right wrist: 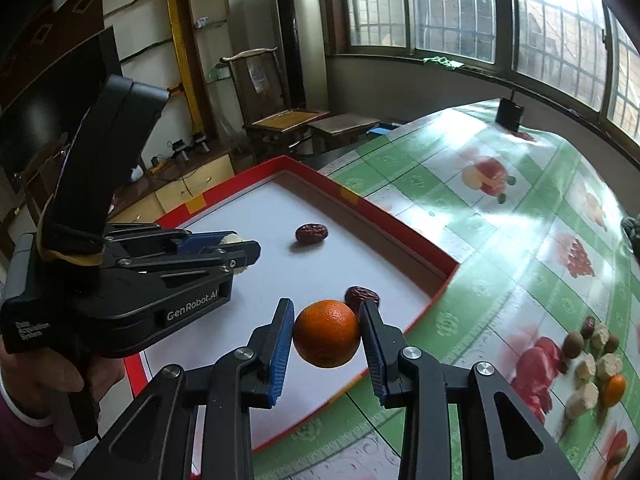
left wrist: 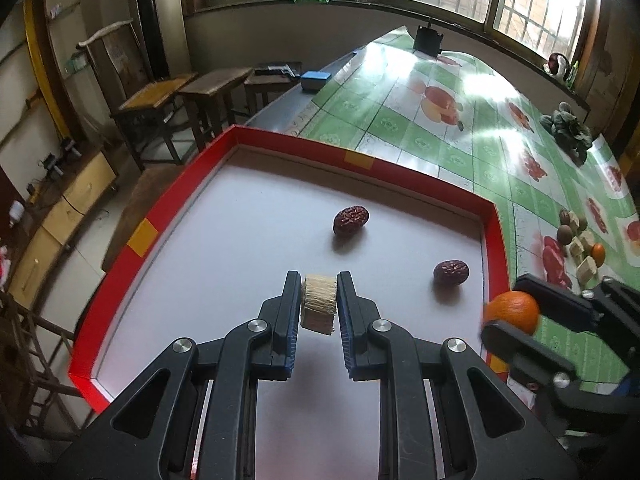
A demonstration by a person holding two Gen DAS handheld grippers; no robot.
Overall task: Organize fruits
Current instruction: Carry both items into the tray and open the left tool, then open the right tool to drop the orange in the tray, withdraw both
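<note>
My left gripper (left wrist: 319,298) is shut on a pale fibrous chunk (left wrist: 318,304) and holds it over the white floor of the red-rimmed tray (left wrist: 420,176). Two dark red dates (left wrist: 351,220) (left wrist: 451,273) lie in the tray. My right gripper (right wrist: 326,334) is shut on an orange (right wrist: 327,333) above the tray's near right rim (right wrist: 400,220); it also shows in the left wrist view (left wrist: 516,318). The left gripper (right wrist: 240,250) shows in the right wrist view, left of the orange. A pile of loose fruit (right wrist: 592,364) lies on the tablecloth to the right.
The table has a green fruit-print cloth (left wrist: 460,140). A dark leafy bundle (left wrist: 568,130) and a black box (left wrist: 428,38) sit farther back, with a blue box (left wrist: 316,79) at the left edge. Wooden stools (left wrist: 208,92) stand beyond the table.
</note>
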